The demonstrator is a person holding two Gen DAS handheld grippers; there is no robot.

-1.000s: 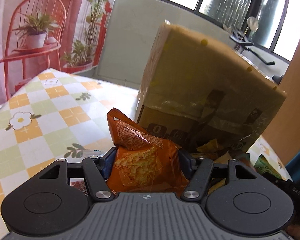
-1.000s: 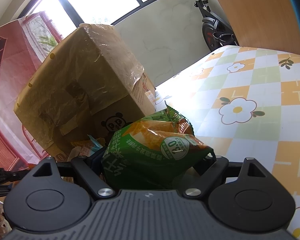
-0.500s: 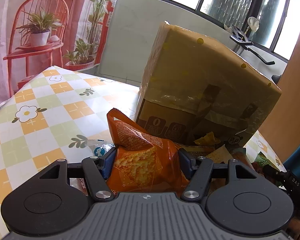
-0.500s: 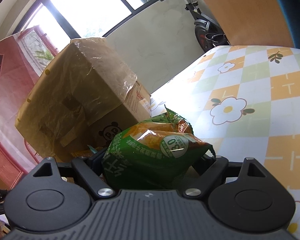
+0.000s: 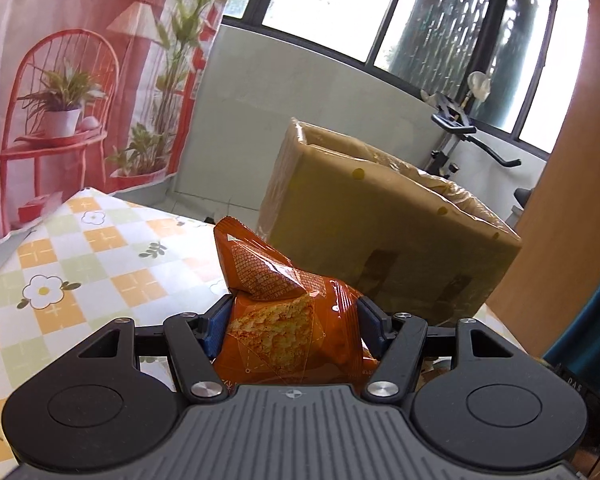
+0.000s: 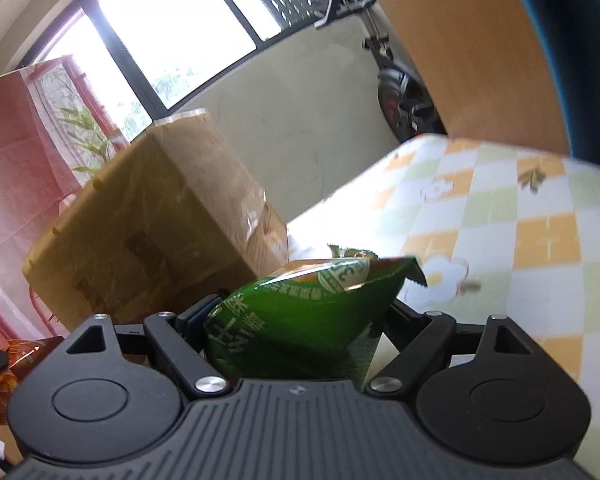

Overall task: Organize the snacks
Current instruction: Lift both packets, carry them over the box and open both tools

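Two snack bags are in the air at once, one per tool. The left gripper (image 5: pixel 290 322) is clamped about halfway on an orange chip bag (image 5: pixel 284 320), its blue pads (image 5: pixel 216 328) pressing the bag's sides. The right gripper (image 6: pixel 296 320) stands wider, closed around a puffy green snack bag (image 6: pixel 300 320). Both bags are held above the checked tablecloth (image 5: pixel 60 272), in front of the taped cardboard box (image 5: pixel 380 240).

Either bag could slide out, since the slick, air-filled film gives under the pads and the grip sits low on each bag. The tall box wall is also close ahead, so a bag carried too low could catch on its rim and be knocked loose.

Compared with a second ago, both views sit higher: the box's open top now shows, more tablecloth is visible, and the loose packets at the box's foot have dropped out of sight. The right view is blurred.
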